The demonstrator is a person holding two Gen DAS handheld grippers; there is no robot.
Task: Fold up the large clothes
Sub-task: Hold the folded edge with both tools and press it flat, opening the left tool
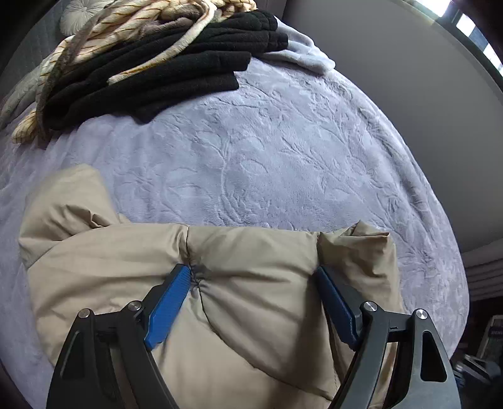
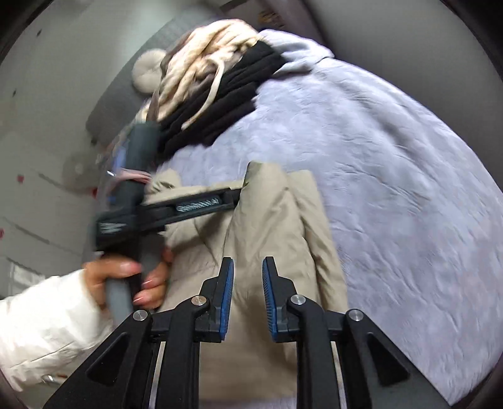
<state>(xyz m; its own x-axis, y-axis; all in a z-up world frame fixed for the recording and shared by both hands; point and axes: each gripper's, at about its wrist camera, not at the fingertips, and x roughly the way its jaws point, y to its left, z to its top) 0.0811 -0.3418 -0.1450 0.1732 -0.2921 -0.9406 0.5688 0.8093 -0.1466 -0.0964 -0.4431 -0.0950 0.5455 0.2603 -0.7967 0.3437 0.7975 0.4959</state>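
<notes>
A beige padded jacket point(image 1: 245, 283) lies on a lilac plush bed cover point(image 1: 267, 151). My left gripper point(image 1: 253, 270) is open, its blue fingers point(image 1: 169, 302) pressing down on either side of a puffy section near the jacket's far edge. In the right wrist view the jacket point(image 2: 267, 226) lies folded lengthwise, and the left gripper point(image 2: 201, 204) reaches across it, held by a hand in a white sleeve. My right gripper point(image 2: 248, 264) hovers over the jacket with its jaws apart by a narrow gap, nothing between them.
A pile of black knitwear point(image 1: 176, 69) and a cream striped blanket point(image 1: 125, 28) sits at the head of the bed, with a round cushion point(image 2: 147, 69) beside it. A grey wall runs along the right side of the bed.
</notes>
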